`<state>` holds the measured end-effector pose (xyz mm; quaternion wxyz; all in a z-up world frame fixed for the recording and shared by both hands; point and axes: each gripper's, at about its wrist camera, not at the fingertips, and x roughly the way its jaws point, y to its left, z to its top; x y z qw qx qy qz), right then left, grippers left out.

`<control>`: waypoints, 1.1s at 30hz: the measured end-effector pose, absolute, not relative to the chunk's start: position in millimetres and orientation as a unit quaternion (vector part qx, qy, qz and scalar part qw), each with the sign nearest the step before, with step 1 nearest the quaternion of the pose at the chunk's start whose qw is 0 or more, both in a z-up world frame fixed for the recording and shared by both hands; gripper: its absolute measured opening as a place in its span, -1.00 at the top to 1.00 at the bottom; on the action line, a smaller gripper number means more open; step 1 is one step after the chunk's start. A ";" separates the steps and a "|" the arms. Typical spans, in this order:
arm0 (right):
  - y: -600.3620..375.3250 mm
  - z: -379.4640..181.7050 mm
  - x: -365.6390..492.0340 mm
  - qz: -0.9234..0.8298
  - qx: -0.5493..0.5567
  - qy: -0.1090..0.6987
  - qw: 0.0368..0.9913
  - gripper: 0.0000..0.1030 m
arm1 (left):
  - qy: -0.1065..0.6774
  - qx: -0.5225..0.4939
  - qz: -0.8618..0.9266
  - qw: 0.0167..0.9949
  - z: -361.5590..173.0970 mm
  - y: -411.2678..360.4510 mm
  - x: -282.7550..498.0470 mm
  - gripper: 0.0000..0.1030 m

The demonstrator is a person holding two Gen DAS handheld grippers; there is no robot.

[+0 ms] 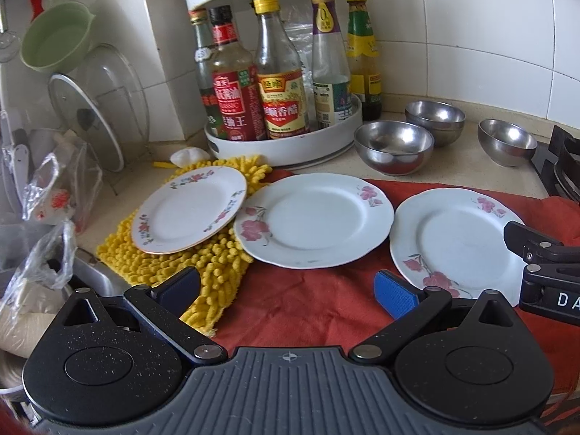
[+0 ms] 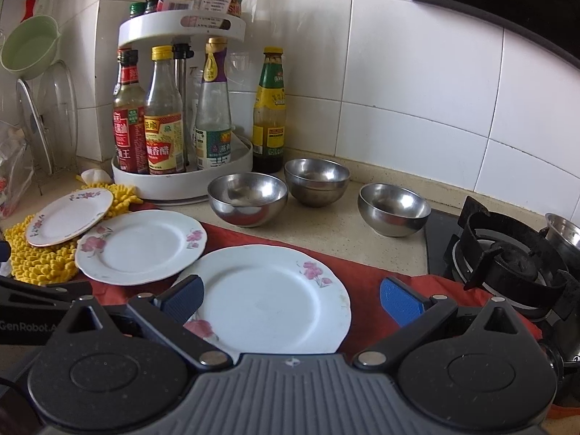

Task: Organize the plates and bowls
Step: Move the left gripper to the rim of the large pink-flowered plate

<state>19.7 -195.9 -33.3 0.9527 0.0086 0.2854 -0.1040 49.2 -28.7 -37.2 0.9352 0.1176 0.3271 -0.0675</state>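
Three flowered plates lie in a row on the counter: the small plate (image 1: 188, 210) on a yellow mat (image 1: 203, 272), the middle plate (image 1: 314, 220) and the right plate (image 2: 270, 299) on a red cloth (image 1: 319, 301); three steel bowls (image 2: 248, 199) stand behind, beside the bottle rack (image 2: 181, 185); the left gripper (image 1: 288, 291) and right gripper (image 2: 293, 302) both hang wide apart, holding nothing.

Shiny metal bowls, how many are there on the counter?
3 for sure: one bowl beside the white bottle rack, one behind it by the wall, which may be two stacked, and one next to the stove.
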 end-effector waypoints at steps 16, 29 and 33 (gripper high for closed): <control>-244.7 -68.8 77.3 -0.059 0.019 0.353 0.933 -0.58 | 0.386 0.131 -0.126 0.905 -68.2 -83.3 103.5 -0.96; -274.6 -91.1 99.3 0.007 0.053 0.405 0.913 -0.13 | 0.429 0.137 -0.150 0.880 -83.4 -111.9 133.3 -0.88; -281.6 -92.3 101.3 0.019 0.064 0.409 0.910 -0.05 | 0.429 0.148 -0.158 0.877 -84.8 -121.0 134.2 -0.83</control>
